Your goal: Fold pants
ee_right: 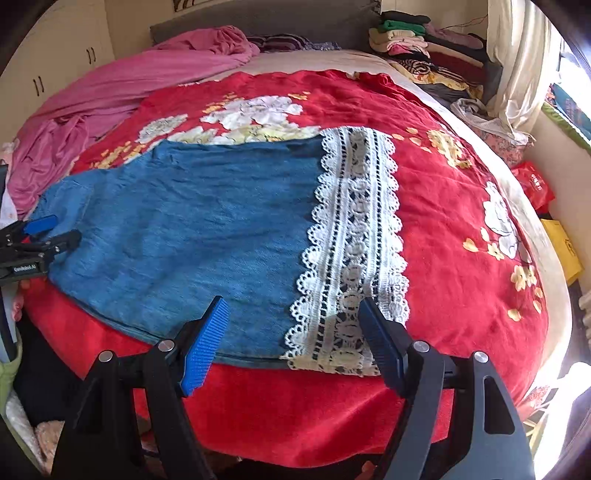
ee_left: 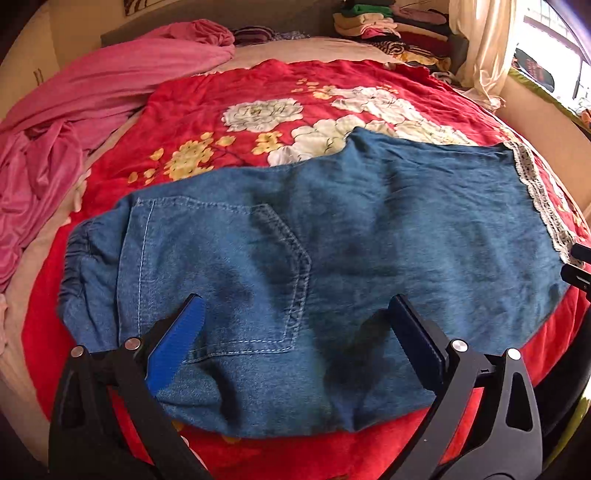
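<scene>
Tongs (ee_left: 295,328) agape, crumpled denim pants (ee_left: 295,240), lace hem (ee_right: 354,251)

What the two wrist views leave out

The left claw (ee_right: 48,236) is cut off by the right wrist view's left edge, and the right claw (ee_left: 578,266) shows only as a black sliver at the left wrist view's right edge. The clothes pile (ee_left: 391,29) by the curtain is too jumbled to sort, and the window (ee_right: 570,77) is glare.

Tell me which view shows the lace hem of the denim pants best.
The right wrist view: the white lace hem runs full length across mid-frame. The left wrist view shows it only as a thin strip at the right edge.
</scene>
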The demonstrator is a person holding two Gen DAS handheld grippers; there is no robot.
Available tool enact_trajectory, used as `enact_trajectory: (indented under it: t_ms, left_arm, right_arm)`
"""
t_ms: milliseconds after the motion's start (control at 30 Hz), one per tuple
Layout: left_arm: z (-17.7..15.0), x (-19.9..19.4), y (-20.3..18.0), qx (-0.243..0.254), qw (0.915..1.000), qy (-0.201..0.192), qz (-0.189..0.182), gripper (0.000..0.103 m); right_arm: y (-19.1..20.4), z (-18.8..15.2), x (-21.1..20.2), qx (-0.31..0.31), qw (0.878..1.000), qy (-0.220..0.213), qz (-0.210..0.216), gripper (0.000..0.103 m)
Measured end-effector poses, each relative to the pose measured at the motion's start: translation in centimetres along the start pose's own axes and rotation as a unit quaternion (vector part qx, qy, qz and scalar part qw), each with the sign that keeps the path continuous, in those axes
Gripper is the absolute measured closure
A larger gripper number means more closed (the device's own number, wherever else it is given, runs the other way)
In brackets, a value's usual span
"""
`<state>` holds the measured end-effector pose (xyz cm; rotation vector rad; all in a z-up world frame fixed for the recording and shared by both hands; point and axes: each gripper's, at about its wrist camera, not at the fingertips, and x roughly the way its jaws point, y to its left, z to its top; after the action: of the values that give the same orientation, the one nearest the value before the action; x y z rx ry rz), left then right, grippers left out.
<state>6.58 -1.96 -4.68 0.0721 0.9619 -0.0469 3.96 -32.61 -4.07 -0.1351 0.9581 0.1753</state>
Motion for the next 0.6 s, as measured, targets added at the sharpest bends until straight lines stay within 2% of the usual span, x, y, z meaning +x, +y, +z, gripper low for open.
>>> enact_trajectory:
  t_ms: [133, 200, 400, 433, 467, 600]
  left_arm:
    - [-0.7, 1.1, 1.5, -0.019, 0.9996, 0.007, -0.017, 0.010]
    - [-0.9, 1.2, 1.3, -0.015, 0.9998, 0.005, -0.012, 0.010]
    - [-0.7, 0.3, 1.3, -0.022, 0.9996, 0.001, -0.015, 0.010]
    - [-0.6, 0.0, 1.2, -0.022, 0.9996, 0.000, -0.017, 0.010]
    - [-0.5, -0.3, 1.1, -0.022, 0.9996, -0.001, -0.017, 0.010]
    - [-0.2, -1.6, 1.0, -0.023, 0.9994, -0.011, -0.022, 0.010]
  right_arm:
    - [0.7, -0.8, 1.1, -0.029, 0.999, 0.010, -0.028, 0.031]
    - [0.9, -0.7, 1.3, -0.028, 0.999, 0.015, -0.034, 0.031]
    - [1.2, -0.2, -0.4, -0.026, 0.999, 0.002, -0.027, 0.030]
    - [1.2, -0.2, -0.7, -0.024, 0.999, -0.002, -0.025, 0.027]
    - [1.4, 0.0, -1.0, -0.024, 0.999, -0.007, -0.024, 0.019]
    - [1.7, 0.3, -2.1, -0.029, 0.999, -0.022, -0.024, 0.017]
